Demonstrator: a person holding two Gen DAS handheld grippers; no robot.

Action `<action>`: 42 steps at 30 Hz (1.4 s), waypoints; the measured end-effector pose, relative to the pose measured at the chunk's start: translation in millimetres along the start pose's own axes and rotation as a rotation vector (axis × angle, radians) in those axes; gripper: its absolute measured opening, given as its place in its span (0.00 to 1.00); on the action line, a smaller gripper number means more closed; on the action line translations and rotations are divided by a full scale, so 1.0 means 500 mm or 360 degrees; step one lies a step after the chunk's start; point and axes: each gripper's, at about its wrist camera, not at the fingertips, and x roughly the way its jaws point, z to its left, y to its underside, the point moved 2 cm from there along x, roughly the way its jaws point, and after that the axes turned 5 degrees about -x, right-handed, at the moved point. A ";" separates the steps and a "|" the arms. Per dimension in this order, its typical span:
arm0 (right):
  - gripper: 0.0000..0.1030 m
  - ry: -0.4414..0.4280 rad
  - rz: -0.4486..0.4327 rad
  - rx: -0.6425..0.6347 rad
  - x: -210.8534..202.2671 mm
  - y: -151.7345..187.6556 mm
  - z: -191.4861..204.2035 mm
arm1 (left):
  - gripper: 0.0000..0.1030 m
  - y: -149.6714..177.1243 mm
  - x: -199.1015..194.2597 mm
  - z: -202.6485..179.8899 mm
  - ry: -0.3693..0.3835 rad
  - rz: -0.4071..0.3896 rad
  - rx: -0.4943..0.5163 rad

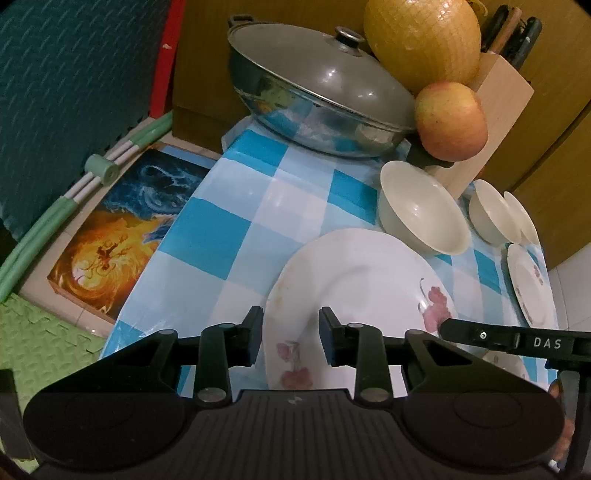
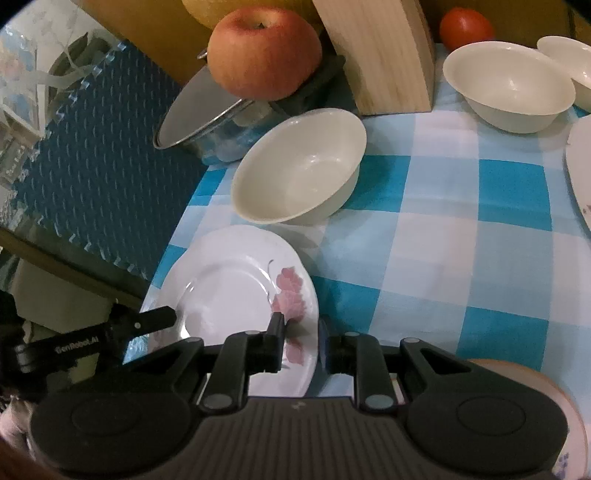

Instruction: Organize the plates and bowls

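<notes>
A white plate with pink flowers (image 1: 354,295) (image 2: 236,291) lies at the table's near corner. My left gripper (image 1: 291,328) is open, its jaws straddling the plate's left rim. My right gripper (image 2: 301,332) straddles the plate's right rim, jaws a little apart around it. Each gripper's finger shows at the other view's edge. A cream bowl (image 1: 421,210) (image 2: 299,166) sits just behind the plate. Two smaller bowls (image 1: 491,210) (image 2: 506,85) and a second flowered plate (image 1: 528,280) lie further right.
A lidded steel pan (image 1: 317,92), an apple (image 1: 450,122) (image 2: 264,51), a pomelo (image 1: 421,40) and a wooden knife block (image 1: 495,107) (image 2: 384,55) crowd the back of the checked tablecloth (image 2: 443,240). A tomato (image 2: 465,27) sits behind. The table edge drops left to foam mats (image 1: 44,354).
</notes>
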 end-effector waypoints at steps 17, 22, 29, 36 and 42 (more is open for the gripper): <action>0.14 0.0035 -0.0053 0.0055 -0.070 0.015 -0.002 | 0.38 0.015 -0.013 -0.035 0.0071 -0.0003 0.0087; 0.14 0.0054 -0.0081 0.0075 -0.095 0.027 -0.006 | 0.39 0.023 -0.017 -0.049 0.0097 -0.0003 0.0107; 0.14 0.0093 -0.0103 0.0116 -0.127 0.051 -0.020 | 0.40 0.037 -0.016 -0.080 0.0137 0.0014 0.0171; 0.14 0.0134 -0.0127 0.0174 -0.158 0.075 -0.041 | 0.40 0.054 -0.009 -0.112 0.0170 0.0050 0.0239; 0.14 0.0166 -0.0138 0.0218 -0.183 0.097 -0.060 | 0.40 0.071 -0.008 -0.140 0.0196 0.0074 0.0302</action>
